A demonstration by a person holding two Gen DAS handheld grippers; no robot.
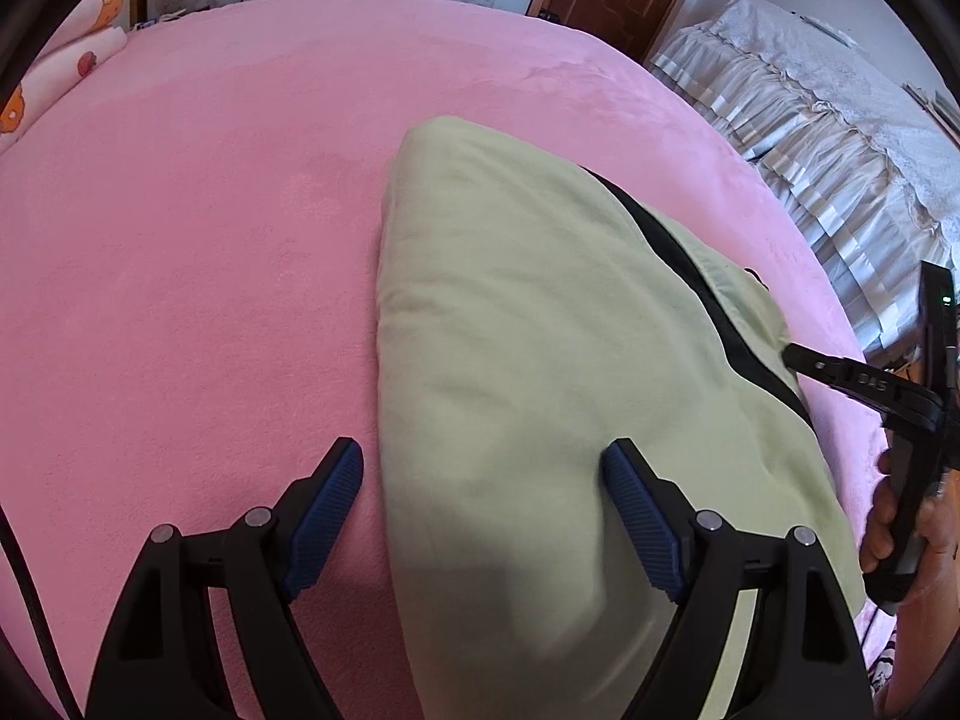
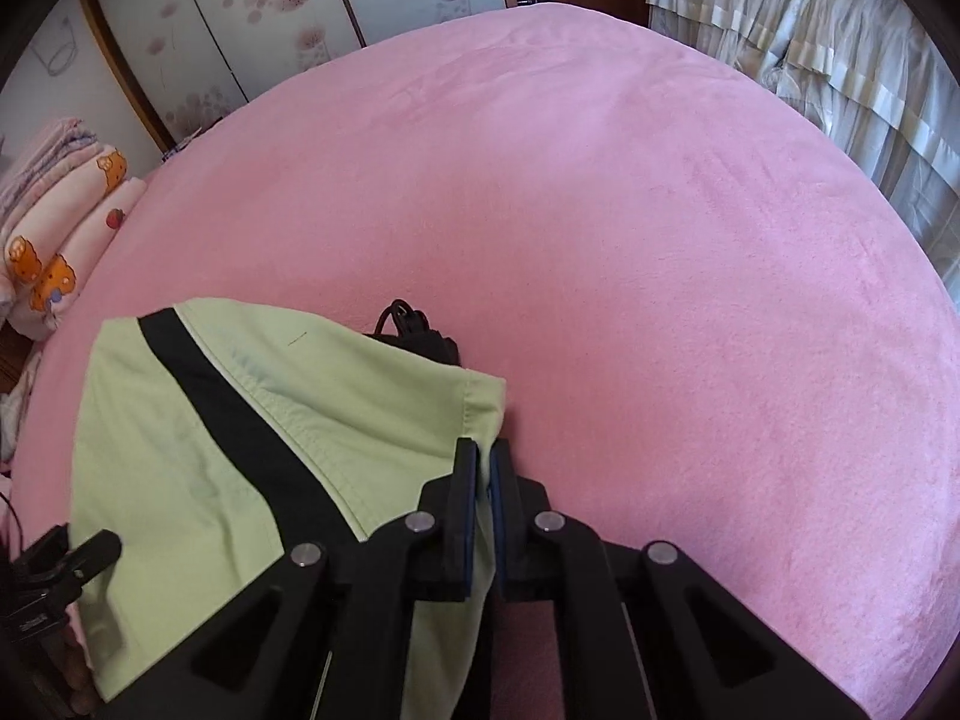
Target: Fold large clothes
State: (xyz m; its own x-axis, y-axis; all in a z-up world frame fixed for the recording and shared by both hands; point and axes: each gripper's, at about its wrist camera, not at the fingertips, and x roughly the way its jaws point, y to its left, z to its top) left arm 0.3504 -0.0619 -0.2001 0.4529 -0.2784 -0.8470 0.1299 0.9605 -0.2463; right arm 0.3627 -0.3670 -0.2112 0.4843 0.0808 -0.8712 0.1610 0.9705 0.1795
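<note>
A pink bed (image 1: 180,270) carries the half-folded green garment (image 1: 510,330). The right gripper (image 2: 483,468) is clamped on its edge; the left gripper (image 1: 480,474) hovers, fingers apart. A fold seems underway; next, the left likely grips the near edge.

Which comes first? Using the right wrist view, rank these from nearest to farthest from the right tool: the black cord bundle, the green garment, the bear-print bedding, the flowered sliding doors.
1. green garment: clamped in the right tool, lower left.
2. black cord bundle: just beyond the garment's far edge.
3. bear-print bedding: stacked at the left bedside.
4. flowered sliding doors: back wall, upper left.
</note>
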